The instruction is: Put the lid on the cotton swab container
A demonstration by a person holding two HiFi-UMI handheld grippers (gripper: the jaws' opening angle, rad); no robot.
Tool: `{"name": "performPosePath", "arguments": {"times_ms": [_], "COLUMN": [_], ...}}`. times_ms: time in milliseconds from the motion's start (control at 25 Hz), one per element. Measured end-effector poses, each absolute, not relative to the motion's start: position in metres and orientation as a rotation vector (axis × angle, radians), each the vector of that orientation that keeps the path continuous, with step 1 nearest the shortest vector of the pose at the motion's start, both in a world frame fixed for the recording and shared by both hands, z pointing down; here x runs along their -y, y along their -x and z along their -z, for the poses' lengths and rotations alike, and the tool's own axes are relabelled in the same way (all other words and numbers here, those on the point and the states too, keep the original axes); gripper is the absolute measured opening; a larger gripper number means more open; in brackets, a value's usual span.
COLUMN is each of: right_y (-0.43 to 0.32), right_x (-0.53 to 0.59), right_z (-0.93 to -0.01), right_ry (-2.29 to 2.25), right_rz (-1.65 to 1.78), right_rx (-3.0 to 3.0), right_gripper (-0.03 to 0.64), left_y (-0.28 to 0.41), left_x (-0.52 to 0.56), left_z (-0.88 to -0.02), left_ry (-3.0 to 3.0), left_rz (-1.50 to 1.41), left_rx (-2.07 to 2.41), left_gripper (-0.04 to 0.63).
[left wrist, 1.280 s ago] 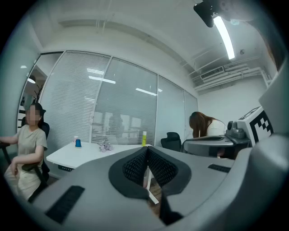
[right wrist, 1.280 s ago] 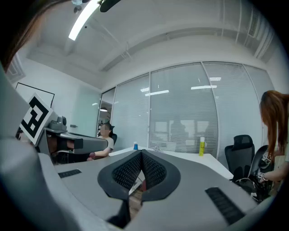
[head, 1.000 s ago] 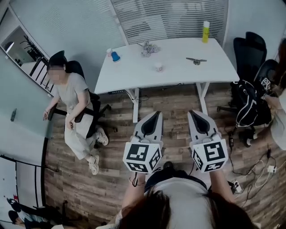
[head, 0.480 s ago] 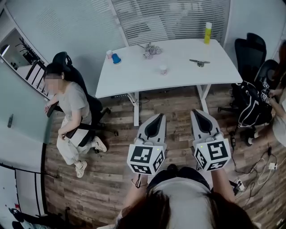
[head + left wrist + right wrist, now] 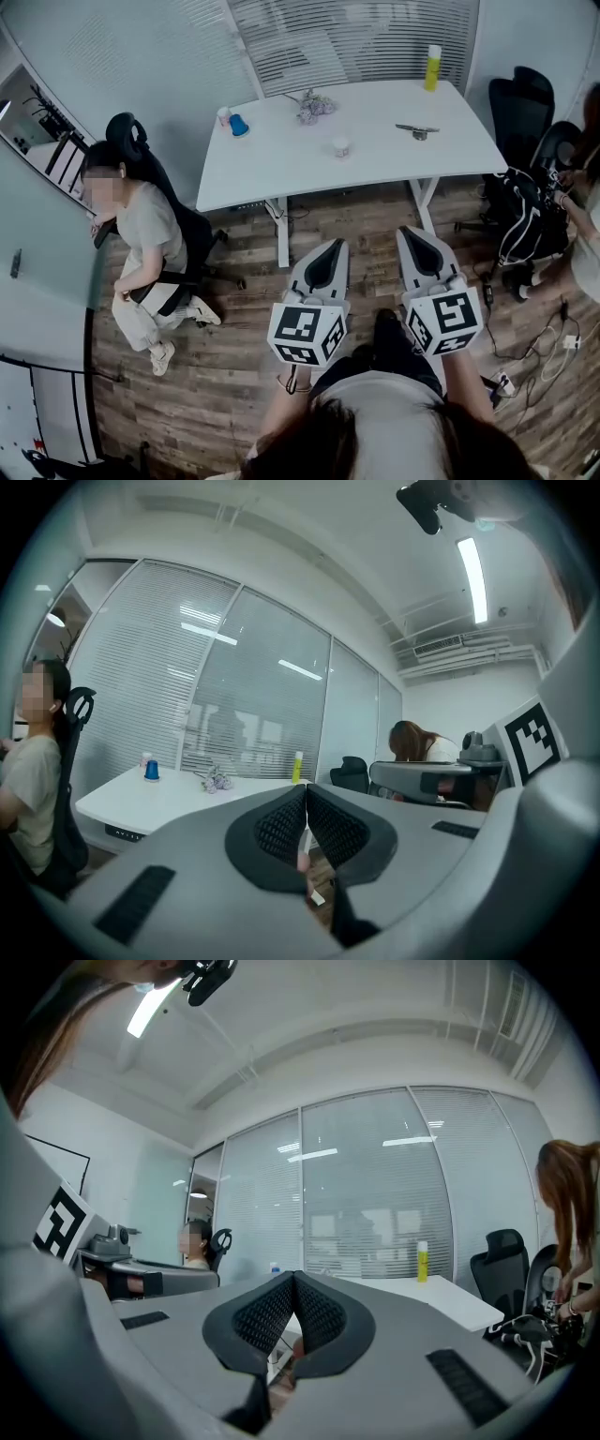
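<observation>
A small pale round container (image 5: 340, 146) stands near the middle of the white table (image 5: 281, 159), far ahead of me. A blue cup (image 5: 239, 125) is at the table's back left, also in the left gripper view (image 5: 151, 770). No lid can be told apart. My left gripper (image 5: 332, 246) and right gripper (image 5: 406, 233) hang side by side over the wooden floor, well short of the table. Both are shut with nothing between the pads, as the left gripper (image 5: 306, 787) and right gripper (image 5: 293, 1275) views show.
A yellow bottle (image 5: 432, 67), a dark tool (image 5: 417, 129) and a crumpled bundle (image 5: 314, 103) also lie on the table. A person sits in a black chair (image 5: 141, 225) at the left. Black office chairs (image 5: 525, 103), a bag (image 5: 525, 220) and floor cables (image 5: 539, 356) crowd the right.
The seated person has rolled back and to the left. My view has shifted slightly toward the table. Both grippers stay shut and keep their place in front of me.
</observation>
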State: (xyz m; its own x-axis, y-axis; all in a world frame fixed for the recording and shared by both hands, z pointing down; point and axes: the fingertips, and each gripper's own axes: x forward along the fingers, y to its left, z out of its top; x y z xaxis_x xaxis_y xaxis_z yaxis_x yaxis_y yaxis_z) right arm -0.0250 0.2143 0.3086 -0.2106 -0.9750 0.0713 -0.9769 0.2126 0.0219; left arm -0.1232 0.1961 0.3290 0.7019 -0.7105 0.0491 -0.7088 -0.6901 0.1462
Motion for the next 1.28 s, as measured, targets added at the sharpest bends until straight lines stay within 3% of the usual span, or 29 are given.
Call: {"name": "performPosePath", "arguments": {"times_ms": [1280], "right_y": [-0.065], "right_x": [-0.028], "right_z": [-0.326], "right_ry": [-1.816], "right_rz": [-0.078], "right_rx": [2.485], "right_gripper": [0.023], "left_y": [0.027], "left_x": [-0.020], "left_z": [-0.354], "left_ry": [-2.683], "left_rz": [-0.070], "left_rx": [1.184], "left_gripper": [0.025]}}
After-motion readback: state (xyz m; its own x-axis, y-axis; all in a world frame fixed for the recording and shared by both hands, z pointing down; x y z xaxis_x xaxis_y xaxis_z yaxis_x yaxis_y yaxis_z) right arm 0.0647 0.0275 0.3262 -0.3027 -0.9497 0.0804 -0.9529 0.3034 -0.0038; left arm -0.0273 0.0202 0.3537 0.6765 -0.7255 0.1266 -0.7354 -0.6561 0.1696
